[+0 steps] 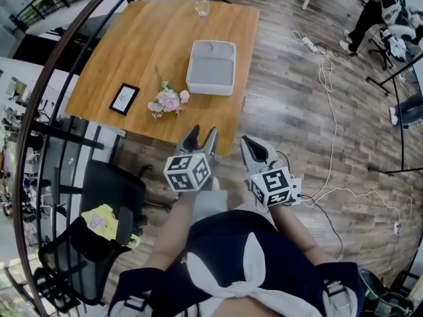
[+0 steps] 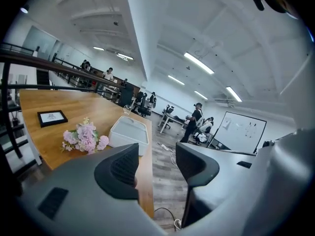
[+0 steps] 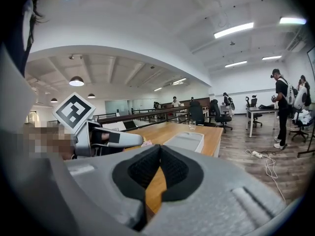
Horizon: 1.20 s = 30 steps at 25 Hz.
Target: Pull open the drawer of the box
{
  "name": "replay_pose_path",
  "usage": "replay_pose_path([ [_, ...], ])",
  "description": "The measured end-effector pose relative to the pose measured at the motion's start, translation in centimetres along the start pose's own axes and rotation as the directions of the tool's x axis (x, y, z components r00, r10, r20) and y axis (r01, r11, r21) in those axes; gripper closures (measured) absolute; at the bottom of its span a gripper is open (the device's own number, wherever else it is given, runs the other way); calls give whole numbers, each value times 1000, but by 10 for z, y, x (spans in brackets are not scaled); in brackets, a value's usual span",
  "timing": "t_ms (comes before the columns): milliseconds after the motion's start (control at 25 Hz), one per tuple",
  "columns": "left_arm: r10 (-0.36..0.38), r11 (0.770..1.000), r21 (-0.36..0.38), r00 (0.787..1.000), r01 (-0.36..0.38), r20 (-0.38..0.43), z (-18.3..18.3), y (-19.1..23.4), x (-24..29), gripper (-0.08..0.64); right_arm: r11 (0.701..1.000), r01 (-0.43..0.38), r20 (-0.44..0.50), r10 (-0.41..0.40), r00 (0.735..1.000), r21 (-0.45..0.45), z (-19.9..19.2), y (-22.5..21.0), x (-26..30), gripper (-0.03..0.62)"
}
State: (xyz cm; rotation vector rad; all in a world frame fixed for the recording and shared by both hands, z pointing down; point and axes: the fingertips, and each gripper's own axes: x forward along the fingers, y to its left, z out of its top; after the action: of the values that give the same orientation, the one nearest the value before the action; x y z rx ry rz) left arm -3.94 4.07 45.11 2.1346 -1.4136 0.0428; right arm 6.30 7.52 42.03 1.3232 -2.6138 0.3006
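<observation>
The box point(image 1: 211, 67) is a pale grey, flat rectangular case lying on the wooden table point(image 1: 152, 38) near its right side; its drawer front cannot be made out. It also shows in the left gripper view as a white box point(image 2: 129, 133) and in the right gripper view as a low box point(image 3: 186, 141). My left gripper point(image 1: 201, 134) hovers off the table's near edge, short of the box, jaws open with nothing between them point(image 2: 157, 159). My right gripper point(image 1: 246, 142) is beside it over the floor, shut and holding nothing point(image 3: 159, 154).
A pink flower bunch point(image 1: 167, 101) and a black picture frame point(image 1: 124, 99) lie left of the box; a glass point(image 1: 202, 7) stands at the far edge. A black chair point(image 1: 99, 203) sits at lower left. Cables point(image 1: 327, 78) run over the floor at right, where a person point(image 1: 373, 8) stands.
</observation>
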Motion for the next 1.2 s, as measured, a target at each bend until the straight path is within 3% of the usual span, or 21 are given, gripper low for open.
replay_pose_path([
  [240, -67, 986, -153, 998, 64, -15, -4, 28, 17, 325, 998, 56, -15, -56, 998, 15, -3, 4, 22, 594],
  [640, -104, 953, -288, 994, 89, -37, -8, 51, 48, 326, 997, 72, -54, -72, 996, 0, -1, 12, 46, 594],
  [960, -142, 866, -488, 989, 106, -38, -18, 78, 90, 327, 998, 64, -65, -63, 996, 4, 10, -15, 79, 594],
  [1200, -140, 818, -567, 990, 101, -25, -16, 96, 119, 327, 998, 65, -75, -64, 995, 17, 19, -43, 109, 594],
])
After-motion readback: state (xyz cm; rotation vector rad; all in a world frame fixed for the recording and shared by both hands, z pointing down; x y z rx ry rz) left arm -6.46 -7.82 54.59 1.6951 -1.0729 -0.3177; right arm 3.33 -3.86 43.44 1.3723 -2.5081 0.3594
